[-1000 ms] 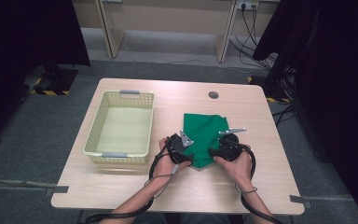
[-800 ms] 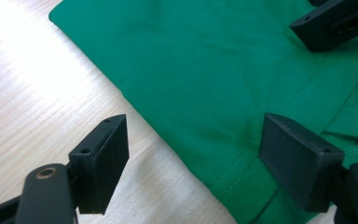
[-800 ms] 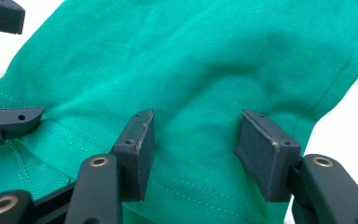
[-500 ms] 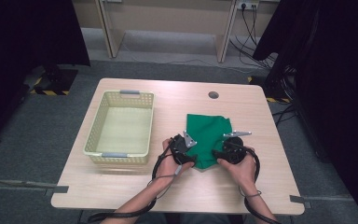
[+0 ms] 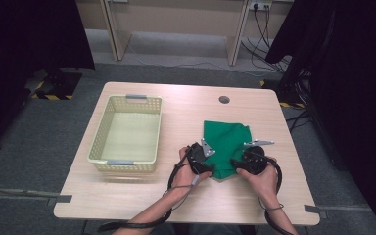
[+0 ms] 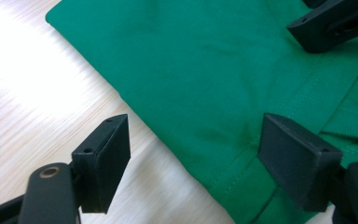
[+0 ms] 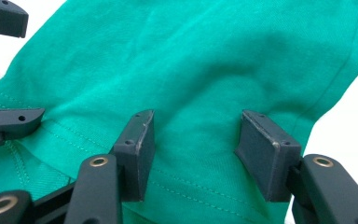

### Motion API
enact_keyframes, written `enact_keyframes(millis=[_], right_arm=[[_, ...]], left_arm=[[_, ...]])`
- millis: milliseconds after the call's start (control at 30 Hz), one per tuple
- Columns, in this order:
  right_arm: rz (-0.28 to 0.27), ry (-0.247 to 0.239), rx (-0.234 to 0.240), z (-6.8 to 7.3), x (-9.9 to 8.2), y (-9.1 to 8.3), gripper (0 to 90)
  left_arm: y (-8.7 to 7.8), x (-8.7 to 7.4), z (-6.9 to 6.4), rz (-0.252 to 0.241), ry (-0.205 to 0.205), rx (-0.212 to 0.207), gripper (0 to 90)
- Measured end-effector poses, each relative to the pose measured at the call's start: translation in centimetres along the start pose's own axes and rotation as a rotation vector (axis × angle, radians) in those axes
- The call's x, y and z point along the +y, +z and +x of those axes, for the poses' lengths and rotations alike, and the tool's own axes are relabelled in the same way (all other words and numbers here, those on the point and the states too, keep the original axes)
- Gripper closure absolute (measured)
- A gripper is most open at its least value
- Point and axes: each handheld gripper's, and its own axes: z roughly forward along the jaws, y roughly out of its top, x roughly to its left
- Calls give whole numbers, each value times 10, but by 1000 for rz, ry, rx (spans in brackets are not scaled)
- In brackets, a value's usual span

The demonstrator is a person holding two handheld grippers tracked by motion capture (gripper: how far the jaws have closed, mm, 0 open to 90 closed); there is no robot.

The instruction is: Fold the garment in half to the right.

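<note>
Table [image 5: 127, 196] front edge: bare strip under forearms, passable. Left half: yellow basket [image 5: 126, 133] blocks, walls raised. Far edge: open, cable hole [image 5: 224, 99] flush. Right half: green cloth [image 5: 225, 142] flat, no barrier; both grippers crowd its near edge.

The cloth [image 5: 227, 142] is solid green, with stitched seams in matching green thread. The left gripper [image 5: 209, 169] and right gripper [image 5: 233, 164] are black, each topped by a grey plate; their jaws carry brass-coloured rivets. The basket [image 5: 101, 142] is pale yellow with grey handles. The table [image 5: 186, 103] is light wood grain with one dark round hole.
</note>
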Motion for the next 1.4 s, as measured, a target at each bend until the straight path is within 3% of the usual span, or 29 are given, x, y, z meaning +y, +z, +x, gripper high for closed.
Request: enact_keyframes(millis=[333,733,833,933,1100,1233,1400], right_arm=[[-21,51,-14,-23,-12,-12,444],[-15,17,-20,-16,-11,-9,423],[-22,34,-10,-17,-11,-12,396],[-75,41,-2,-20,-12,-24,374],[-107,69,4,-30,-17,-42,307],[-114,70,25,-37,-21,-47,251],[-121,74,26,-37,-21,-47,252]], left_arm=[[12,13,-16,-18,7,-44,229],[6,7,-7,-14,-5,-38,222],[0,6,-6,-40,-13,-37,209],[-10,4,-3,-69,-29,-23,164],[-29,-3,2,-106,-55,8,101],[-39,-8,3,-124,-69,-7,93],[-43,-12,0,-123,-66,-20,98]])
